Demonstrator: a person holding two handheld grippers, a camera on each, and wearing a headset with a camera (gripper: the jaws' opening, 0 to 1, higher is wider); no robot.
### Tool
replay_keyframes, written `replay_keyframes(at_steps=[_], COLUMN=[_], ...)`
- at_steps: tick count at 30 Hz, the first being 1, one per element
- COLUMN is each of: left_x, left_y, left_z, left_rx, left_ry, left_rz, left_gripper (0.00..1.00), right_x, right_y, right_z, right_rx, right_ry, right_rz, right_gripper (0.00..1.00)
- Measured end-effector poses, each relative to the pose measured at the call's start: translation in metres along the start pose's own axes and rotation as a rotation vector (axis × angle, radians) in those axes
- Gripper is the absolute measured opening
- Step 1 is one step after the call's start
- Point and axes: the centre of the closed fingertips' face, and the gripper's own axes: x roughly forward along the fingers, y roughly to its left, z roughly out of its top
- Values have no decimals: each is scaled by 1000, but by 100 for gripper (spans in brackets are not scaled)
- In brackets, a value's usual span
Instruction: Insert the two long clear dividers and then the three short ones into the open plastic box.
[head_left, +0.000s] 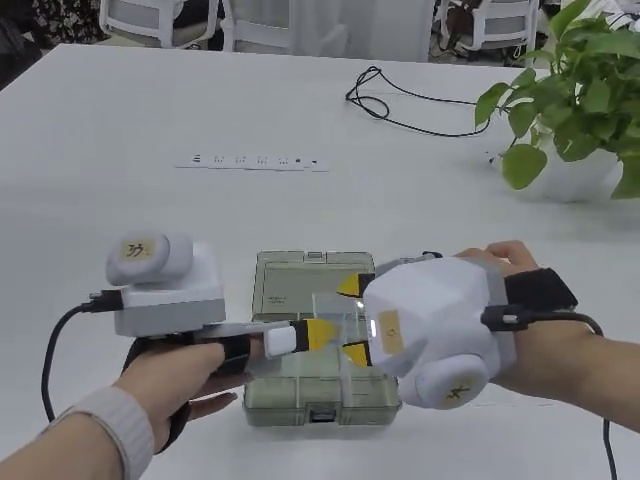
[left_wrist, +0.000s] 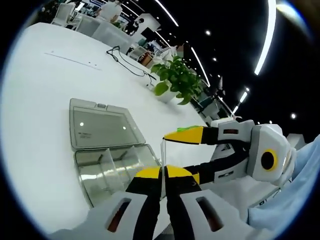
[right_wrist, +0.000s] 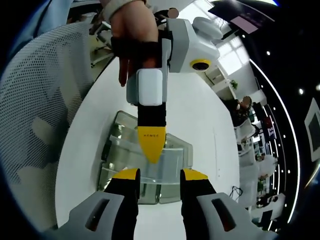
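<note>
Resting on white worktop (head_left: 150, 110): open plastic box (head_left: 290, 400), lid (head_left: 290, 285) flat behind. Left gripper (head_left: 322, 334) pressed together, pinching 1 clear divider (left_wrist: 162, 152) upright above box. Right gripper (head_left: 352, 318) spread, jaws either side of divider.

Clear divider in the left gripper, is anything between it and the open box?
Nothing visible blocks it. The left gripper pinches the clear divider above the box; the right gripper, jaws open, flanks it, seemingly not beneath it.
</note>
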Motion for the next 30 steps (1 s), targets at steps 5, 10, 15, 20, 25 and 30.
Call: replay_keyframes(at_steps=[5,10,15,20,25,30], left_x=[-1,-2,-8,-13,-18,-23], left_y=[1,0,-3,-10,-13,-15], left_z=[-1,-2,-1,-1,-6,-10], left_rx=[-6,8,63,147,254,370], left_ry=[6,8,2,0,25,33], left_rz=[-6,-13,-41,-98,-135,-169], left_gripper=[0,0,0,0,0,0], right_x=[-1,-3,-10,-21,-30,-35], right_y=[2,4,-2,-14,-18,-19], right_z=[0,4,21,24,25,25], right_rx=[3,-11,190,330,450,450], right_ry=[-6,-39,-159,-215,-228,-215], right_rz=[8,29,95,174,295,402], right_gripper=[32,34,56,51,44,34])
